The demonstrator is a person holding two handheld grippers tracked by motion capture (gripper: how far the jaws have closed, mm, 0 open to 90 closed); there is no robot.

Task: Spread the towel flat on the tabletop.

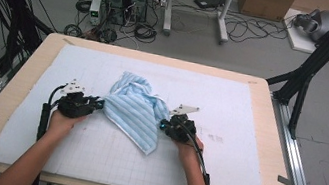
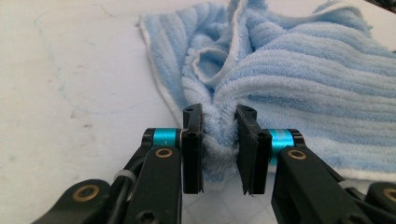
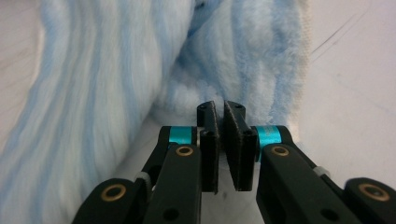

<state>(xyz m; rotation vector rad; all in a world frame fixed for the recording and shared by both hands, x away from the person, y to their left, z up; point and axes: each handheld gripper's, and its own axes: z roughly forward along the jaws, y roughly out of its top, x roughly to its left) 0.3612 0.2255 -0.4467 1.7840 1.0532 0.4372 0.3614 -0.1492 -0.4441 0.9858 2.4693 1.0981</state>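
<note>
Pale foam mat (image 1: 244, 151) on a wooden table, cables and computers beyond. High view: striped blue towel (image 1: 134, 110) crumpled mid-mat, between left gripper (image 1: 98, 104) and right gripper (image 1: 163, 124). Left gripper view: jaws pinching a bunched towel (image 2: 299, 84) edge. Right gripper view: jaws nearly pressed together, towel (image 3: 93, 93) just ahead; whether fabric is caught, cannot tell. Soft, light, floppy; probably best taken at corners.
</note>
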